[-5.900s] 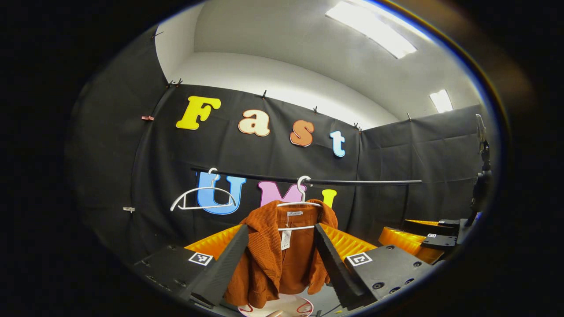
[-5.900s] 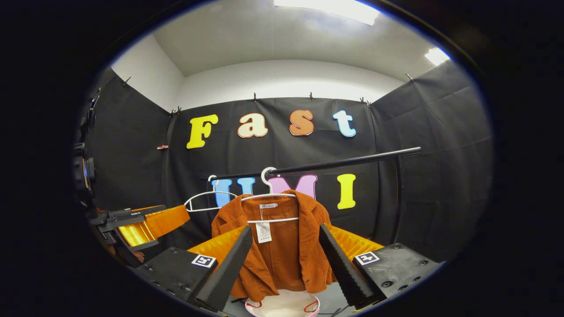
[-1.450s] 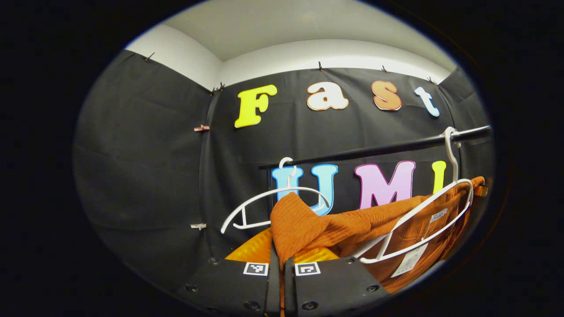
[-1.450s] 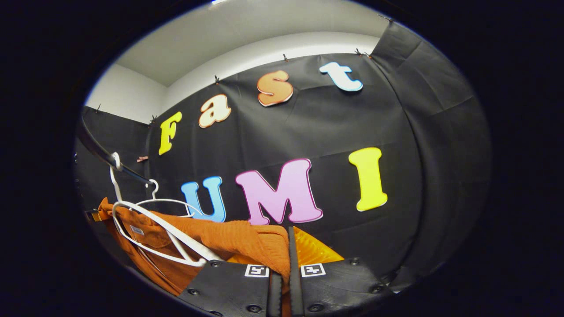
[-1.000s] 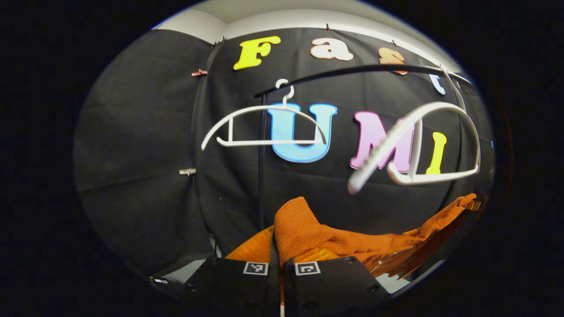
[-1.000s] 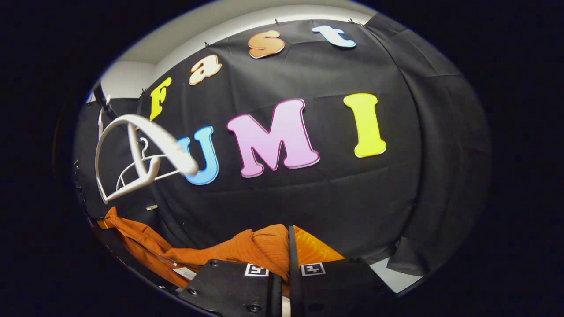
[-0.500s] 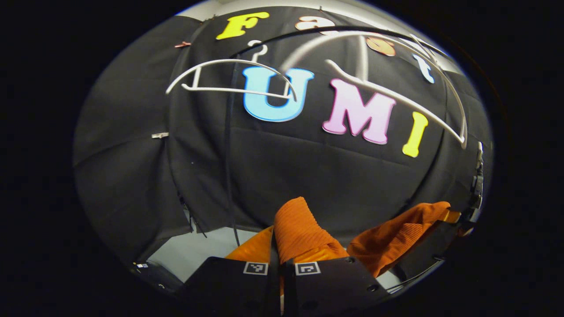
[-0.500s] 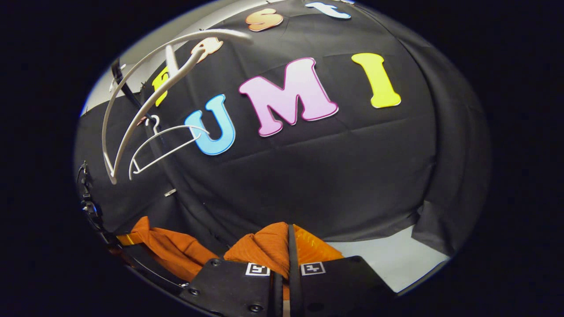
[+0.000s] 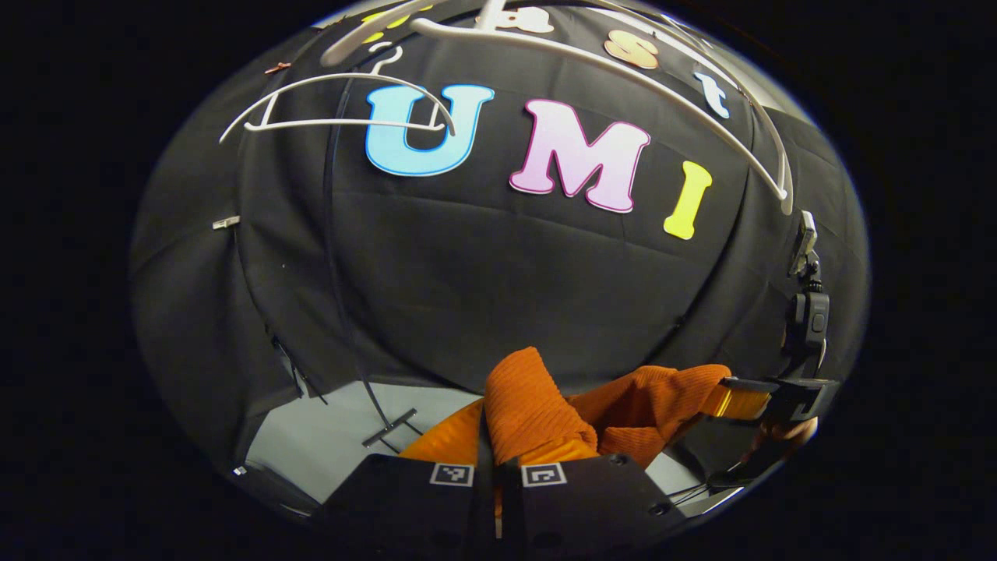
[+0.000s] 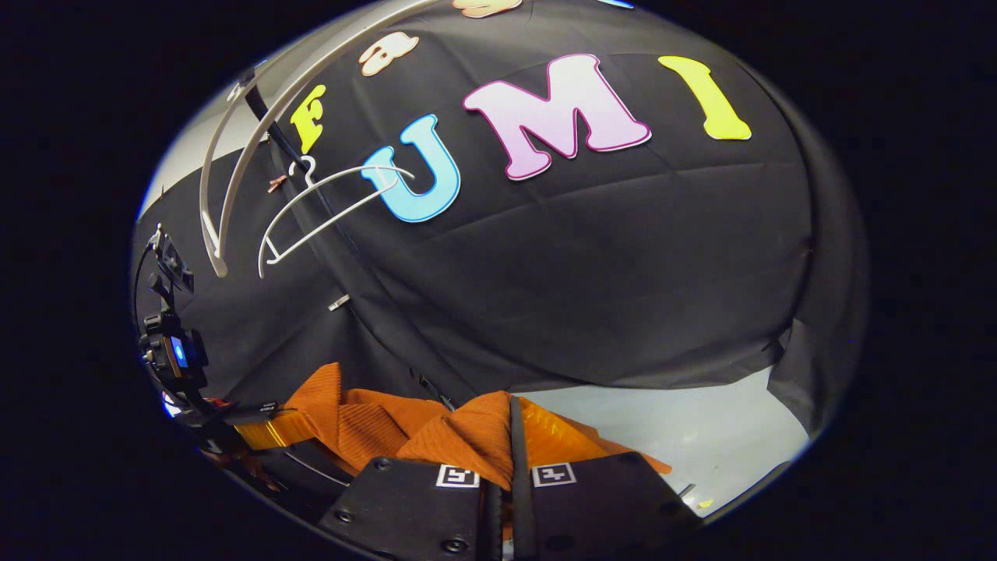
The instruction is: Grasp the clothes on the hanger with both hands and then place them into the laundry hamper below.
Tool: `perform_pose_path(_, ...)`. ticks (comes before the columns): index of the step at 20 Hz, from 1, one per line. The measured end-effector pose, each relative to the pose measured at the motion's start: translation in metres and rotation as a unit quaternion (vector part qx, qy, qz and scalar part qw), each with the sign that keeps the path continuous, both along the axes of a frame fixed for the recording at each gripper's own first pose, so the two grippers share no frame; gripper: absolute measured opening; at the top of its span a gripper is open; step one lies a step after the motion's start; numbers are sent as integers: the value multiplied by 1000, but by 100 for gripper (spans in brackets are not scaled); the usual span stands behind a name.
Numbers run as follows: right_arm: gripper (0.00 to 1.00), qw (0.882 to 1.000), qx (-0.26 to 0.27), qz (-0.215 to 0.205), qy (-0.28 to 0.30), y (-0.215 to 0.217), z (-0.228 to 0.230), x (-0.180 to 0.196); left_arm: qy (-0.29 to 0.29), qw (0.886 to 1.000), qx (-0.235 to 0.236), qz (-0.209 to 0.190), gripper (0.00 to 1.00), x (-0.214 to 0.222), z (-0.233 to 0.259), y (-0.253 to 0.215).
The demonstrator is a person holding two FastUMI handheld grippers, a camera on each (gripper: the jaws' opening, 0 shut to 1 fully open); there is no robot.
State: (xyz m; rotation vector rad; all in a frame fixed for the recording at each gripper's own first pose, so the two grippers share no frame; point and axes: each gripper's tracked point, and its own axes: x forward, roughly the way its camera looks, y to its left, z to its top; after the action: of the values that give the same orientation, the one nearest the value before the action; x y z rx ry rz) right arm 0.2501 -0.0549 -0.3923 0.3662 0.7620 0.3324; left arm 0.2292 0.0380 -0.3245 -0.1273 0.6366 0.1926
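An orange ribbed jacket [image 9: 537,405] hangs off its hanger between both grippers. My left gripper [image 9: 492,448] is shut on one bunched shoulder of it at the bottom of the left gripper view. Farther right, the right gripper [image 9: 732,395] pinches the other end, and the cloth sags between them. In the right gripper view my right gripper [image 10: 510,448] is shut on a fold of the jacket [image 10: 456,436], and the left gripper [image 10: 269,430] holds the far end at the lower left. The bare white hanger [image 9: 623,66] stays high above.
A second empty white hanger [image 9: 335,101] hangs on the black rail, whose upright pole [image 9: 333,234] runs down to the grey floor [image 9: 327,436]. The floor [image 10: 701,428] also lies ahead on the right. Black cloth walls stand close behind.
Both grippers have gone down with the jacket, which slipped off the white hanger. The hanger swung up and now stays above. The grippers stand closer together and the cloth sags.
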Motion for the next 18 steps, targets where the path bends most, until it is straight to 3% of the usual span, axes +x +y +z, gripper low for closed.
perform_pose_path(2, 22, 1000, -17, 4, 12, -2, -13, -8, 18, 1000, 1, -16, 10, -3, -15, -2)
perform_pose_path(3, 40, 1000, -25, 7, 14, -5, -17, -9, 29, 999, 8, -17, 12, -7, -19, 0)
perform_pose_path(4, 59, 999, -30, 7, 17, -8, -18, -10, 40, 999, 10, -17, 33, -10, -24, 1)
perform_pose_path(5, 60, 999, -30, 3, 18, -11, -17, -10, 48, 999, 15, -14, 55, -15, -32, 6)
perform_pose_path(6, 73, 1000, -20, 2, 14, -9, -13, -8, 56, 998, 15, -8, 77, -17, -39, 11)
perform_pose_path(7, 78, 1000, -14, 0, 10, -8, -9, -5, 51, 999, 6, -6, 99, -21, -35, 7)
perform_pose_path(8, 83, 1000, -17, 2, 4, -10, -5, -4, 46, 999, -3, -1, 98, -22, -34, 7)
perform_pose_path(9, 94, 1000, -26, 6, -3, -11, -4, -3, 43, 999, -8, 3, 96, -23, -31, 5)
perform_pose_path(18, 94, 999, -32, 21, 6, -9, -5, -19, 8, 999, 0, 32, 95, -36, -10, 14)
